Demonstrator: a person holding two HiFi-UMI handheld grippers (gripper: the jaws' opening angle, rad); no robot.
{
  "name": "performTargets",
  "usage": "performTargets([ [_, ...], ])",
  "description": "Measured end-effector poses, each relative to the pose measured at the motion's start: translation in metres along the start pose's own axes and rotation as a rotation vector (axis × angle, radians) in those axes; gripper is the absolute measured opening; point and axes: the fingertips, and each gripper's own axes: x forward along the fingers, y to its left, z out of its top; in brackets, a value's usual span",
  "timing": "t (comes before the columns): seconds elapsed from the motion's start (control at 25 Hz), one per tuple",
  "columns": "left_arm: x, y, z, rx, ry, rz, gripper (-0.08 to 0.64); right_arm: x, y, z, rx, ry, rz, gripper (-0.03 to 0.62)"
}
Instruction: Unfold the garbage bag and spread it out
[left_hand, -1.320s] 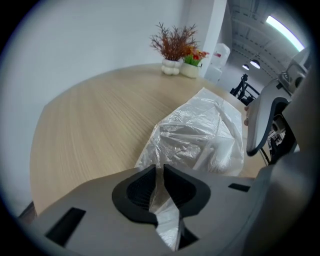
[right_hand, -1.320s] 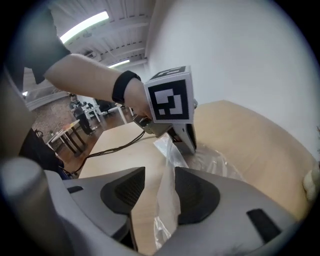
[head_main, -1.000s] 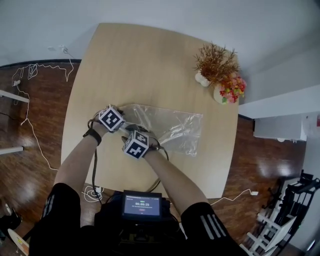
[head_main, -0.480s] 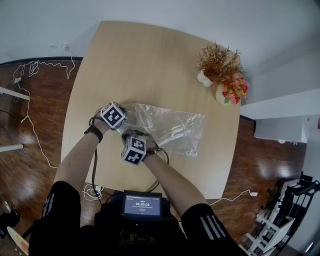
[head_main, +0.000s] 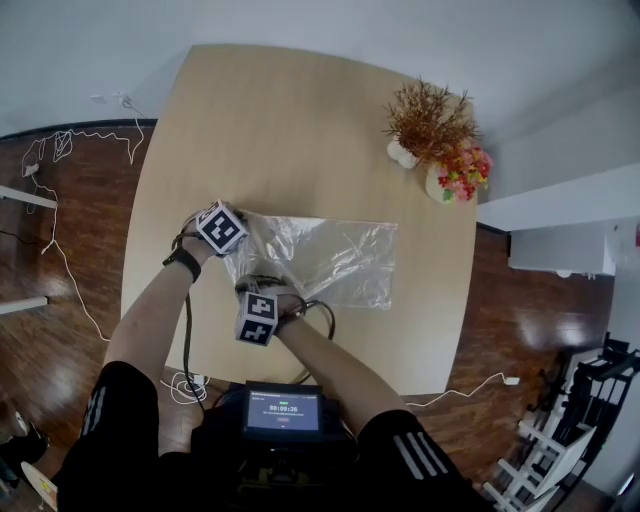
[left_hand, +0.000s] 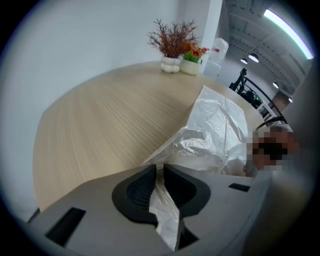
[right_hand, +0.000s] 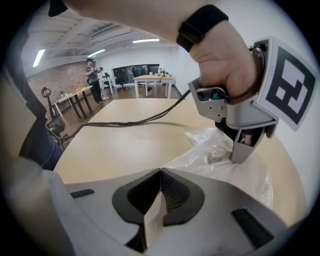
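Head view: clear garbage bag (head_main: 330, 258) lies spread on the near half of the surface (head_main: 290, 120).
Left gripper view: left gripper (left_hand: 157, 171), fingers clenched on the bag's gathered edge.
Right gripper view: right gripper (right_hand: 160, 172), fingers clenched on a strip of the same film.

**One timer readout, and coded marks besides**

A small dark rectangular screen (head_main: 285, 411) at the bottom edge of the head view is showing a line of white digits. They seem to be reading 00:00:26, and a tiny red line under them is too small to make out.

The white cube with black square markers (head_main: 222, 228) on the left hand-held gripper (left_hand: 159, 170) is carrying blocky coded patterns, not letters. The matching cube (head_main: 257, 319) on the right hand-held gripper (right_hand: 160, 172) is carrying the same kind. One such pattern is filling the upper right of the right gripper view.

The person's black shorts (head_main: 110, 420) are bearing three white stripes on each leg.
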Motion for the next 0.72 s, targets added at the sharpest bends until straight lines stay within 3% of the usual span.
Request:
performTargets([
  [0.12,-0.006,0.006,-0.001,0.007,0.01,0.035,0.06,0.013,-0.001,-0.015,0.005,0.022,-0.003,0.034],
  [0.24,-0.001,0.001,-0.001,0.0,0.003,0.009,0.059,0.011,0.001,-0.015,0.03,0.022,0.022,0.037],
  [0.32,0.003,-0.003,0.0,-0.003,-0.008,-0.017,0.058,0.004,0.005,-0.01,0.035,0.011,0.048,0.092],
  [0.44,0.005,-0.004,-0.001,0.002,-0.014,-0.021,0.058,-0.004,0.005,0.004,0.036,-0.049,0.044,0.107],
  [0.72,-0.005,-0.004,0.003,0.028,-0.016,-0.01,0.058,-0.058,-0.022,0.025,0.075,-0.225,-0.049,0.12],
])
